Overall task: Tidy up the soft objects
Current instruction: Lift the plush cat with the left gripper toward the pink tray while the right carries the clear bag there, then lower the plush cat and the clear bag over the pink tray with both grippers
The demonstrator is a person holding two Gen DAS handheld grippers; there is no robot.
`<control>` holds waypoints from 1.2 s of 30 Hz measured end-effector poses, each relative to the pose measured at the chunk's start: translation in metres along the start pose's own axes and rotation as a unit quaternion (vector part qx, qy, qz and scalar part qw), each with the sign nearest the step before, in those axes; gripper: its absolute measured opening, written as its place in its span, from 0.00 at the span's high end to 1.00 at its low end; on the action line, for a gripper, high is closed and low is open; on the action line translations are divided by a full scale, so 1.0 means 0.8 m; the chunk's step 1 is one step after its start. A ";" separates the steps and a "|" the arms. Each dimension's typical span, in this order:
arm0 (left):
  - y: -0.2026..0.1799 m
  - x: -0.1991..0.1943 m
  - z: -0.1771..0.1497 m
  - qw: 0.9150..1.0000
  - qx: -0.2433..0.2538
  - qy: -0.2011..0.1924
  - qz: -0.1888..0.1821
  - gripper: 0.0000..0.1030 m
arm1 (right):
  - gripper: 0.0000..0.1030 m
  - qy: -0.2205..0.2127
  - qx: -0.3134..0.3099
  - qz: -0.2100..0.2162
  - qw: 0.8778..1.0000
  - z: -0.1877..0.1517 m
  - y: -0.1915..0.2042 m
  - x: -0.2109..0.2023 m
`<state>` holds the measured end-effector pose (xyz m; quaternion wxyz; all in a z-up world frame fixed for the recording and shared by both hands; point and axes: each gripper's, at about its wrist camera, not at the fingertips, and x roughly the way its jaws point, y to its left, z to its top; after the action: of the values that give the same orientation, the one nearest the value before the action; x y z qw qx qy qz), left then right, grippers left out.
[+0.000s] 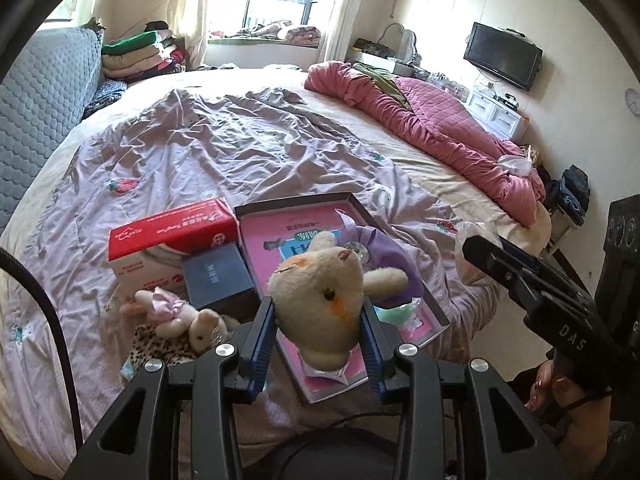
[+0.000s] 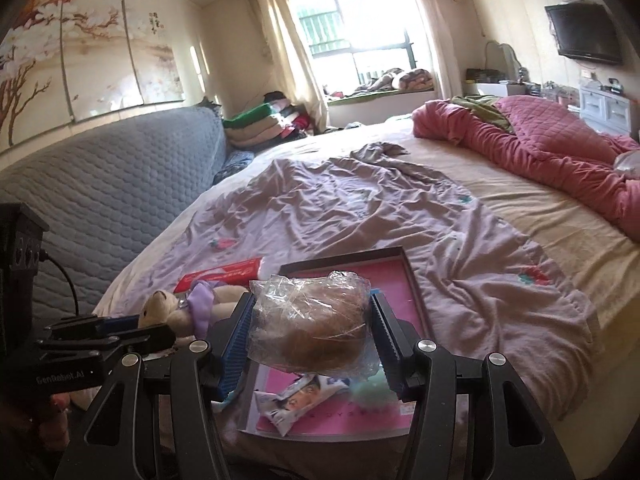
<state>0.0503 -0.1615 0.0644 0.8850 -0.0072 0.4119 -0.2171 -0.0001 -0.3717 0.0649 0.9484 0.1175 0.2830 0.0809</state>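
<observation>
Indoors, wrinkled lilac sheet [image 1: 224, 148] on bed, left jaws gripping plush bear [image 1: 320, 300], right jaws gripping bagged tuft [image 2: 310, 326].

We see a cream plush bear [image 1: 320, 300] with orange marks and a lilac ribbon [image 1: 384, 248]. The box tray [image 1: 400, 216] is pink inside. The tissue box [image 1: 172, 236] is red and white. The sheet [image 1: 240, 140] is mauve with strawberry prints, the quilt [image 1: 440, 132] pink.

Bagged brown fluff [image 2: 310, 328] between jaws
</observation>
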 end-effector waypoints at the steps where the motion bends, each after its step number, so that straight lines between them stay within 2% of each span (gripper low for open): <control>1: -0.002 0.003 0.001 1.000 0.004 0.000 0.002 0.62 | 0.43 0.000 0.001 -0.002 1.000 -0.001 -0.002 0.000; 15: 0.002 0.059 0.003 1.000 -0.003 0.024 0.018 0.62 | 0.43 0.027 0.008 -0.010 1.000 -0.019 -0.021 0.016; 23: 0.007 0.086 -0.007 0.999 0.007 0.031 0.035 0.62 | 0.43 0.049 -0.002 -0.002 0.999 -0.033 -0.011 0.037; 28: 0.015 0.103 -0.013 0.999 -0.006 0.039 0.026 0.62 | 0.43 0.068 -0.005 0.011 0.998 -0.047 -0.004 0.055; 36: 0.020 0.129 -0.022 0.997 -0.003 0.064 0.034 0.61 | 0.43 0.104 -0.020 0.014 0.994 -0.068 0.007 0.085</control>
<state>0.1024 -0.1842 -0.0253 0.8638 0.0180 0.4679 -0.1860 0.0254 -0.3420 -0.0130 0.9149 0.0938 0.3767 0.1112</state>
